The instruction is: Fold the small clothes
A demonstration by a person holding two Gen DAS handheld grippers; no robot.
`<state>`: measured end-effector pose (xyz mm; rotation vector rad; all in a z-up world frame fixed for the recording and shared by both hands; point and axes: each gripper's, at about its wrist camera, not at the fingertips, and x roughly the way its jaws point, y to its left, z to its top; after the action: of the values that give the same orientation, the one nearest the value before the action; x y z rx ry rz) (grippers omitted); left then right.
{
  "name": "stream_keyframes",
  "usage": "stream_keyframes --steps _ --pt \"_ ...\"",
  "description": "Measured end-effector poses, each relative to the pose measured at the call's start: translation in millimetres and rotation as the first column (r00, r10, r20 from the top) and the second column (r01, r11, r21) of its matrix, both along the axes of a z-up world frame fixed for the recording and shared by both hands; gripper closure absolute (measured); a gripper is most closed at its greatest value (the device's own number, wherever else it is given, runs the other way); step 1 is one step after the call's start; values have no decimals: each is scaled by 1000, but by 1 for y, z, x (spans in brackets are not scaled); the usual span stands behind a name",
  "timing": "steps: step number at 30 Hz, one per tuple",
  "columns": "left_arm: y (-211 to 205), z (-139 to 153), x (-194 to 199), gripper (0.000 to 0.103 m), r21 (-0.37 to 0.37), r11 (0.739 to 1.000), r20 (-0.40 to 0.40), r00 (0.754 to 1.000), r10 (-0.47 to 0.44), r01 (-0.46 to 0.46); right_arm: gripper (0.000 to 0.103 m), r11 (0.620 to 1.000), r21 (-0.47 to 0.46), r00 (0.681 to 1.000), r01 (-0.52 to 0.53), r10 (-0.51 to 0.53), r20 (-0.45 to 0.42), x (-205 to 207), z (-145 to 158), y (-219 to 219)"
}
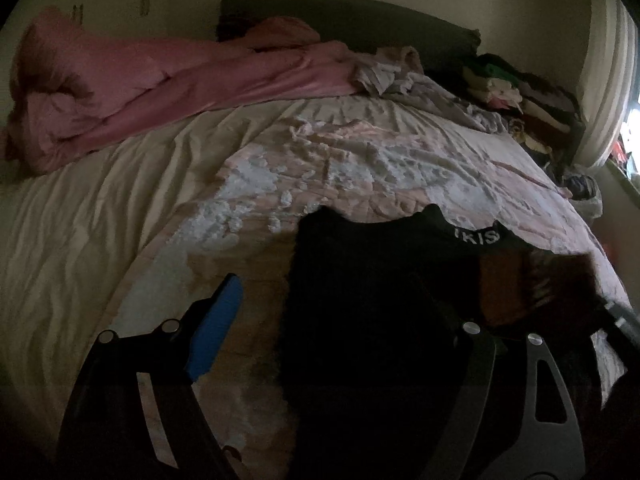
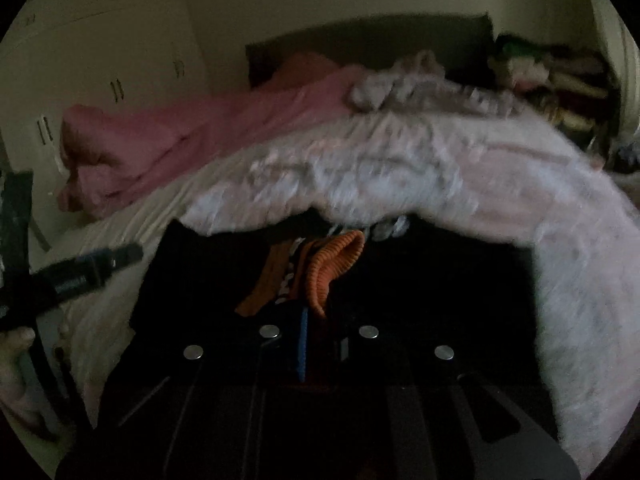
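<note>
A small black garment point(image 1: 360, 300) with a white-lettered band point(image 1: 478, 237) lies on the pink and white quilt point(image 1: 360, 168) at the near side of the bed. My left gripper point(image 1: 320, 320) is open over it; its blue left pad point(image 1: 218, 324) shows, while the right finger is lost against the dark cloth. In the right wrist view the same black garment point(image 2: 440, 280) has an orange ribbed cuff point(image 2: 332, 268). My right gripper point(image 2: 316, 344) is shut on the black garment near that cuff, with a blue pad point(image 2: 303, 344) edge showing. The view is blurred.
A crumpled pink duvet point(image 1: 140, 92) lies along the far side of the bed. A stack of folded clothes point(image 1: 516, 92) sits at the far right by the dark headboard point(image 1: 340, 16). The cream sheet point(image 1: 80, 240) is bare on the left. The left gripper's body point(image 2: 80, 270) shows at the left of the right wrist view.
</note>
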<state>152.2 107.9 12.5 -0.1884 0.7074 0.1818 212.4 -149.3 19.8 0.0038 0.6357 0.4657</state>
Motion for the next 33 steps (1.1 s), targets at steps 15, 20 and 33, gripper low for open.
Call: stream_keyframes --steps 15,20,33 --pt "-21 -12 13 29 23 999 -26 999 -38 39 97 987 -83 991 134 -134 3 15 -15 -49" --pt "-47 -21 26 29 54 994 -42 995 -89 91 97 986 -90 990 142 -144 -7 15 -18 -51" --pt "-85 -50 47 29 96 975 -114 976 -188 199 75 962 -170 976 213 -218 -8 13 -26 -61"
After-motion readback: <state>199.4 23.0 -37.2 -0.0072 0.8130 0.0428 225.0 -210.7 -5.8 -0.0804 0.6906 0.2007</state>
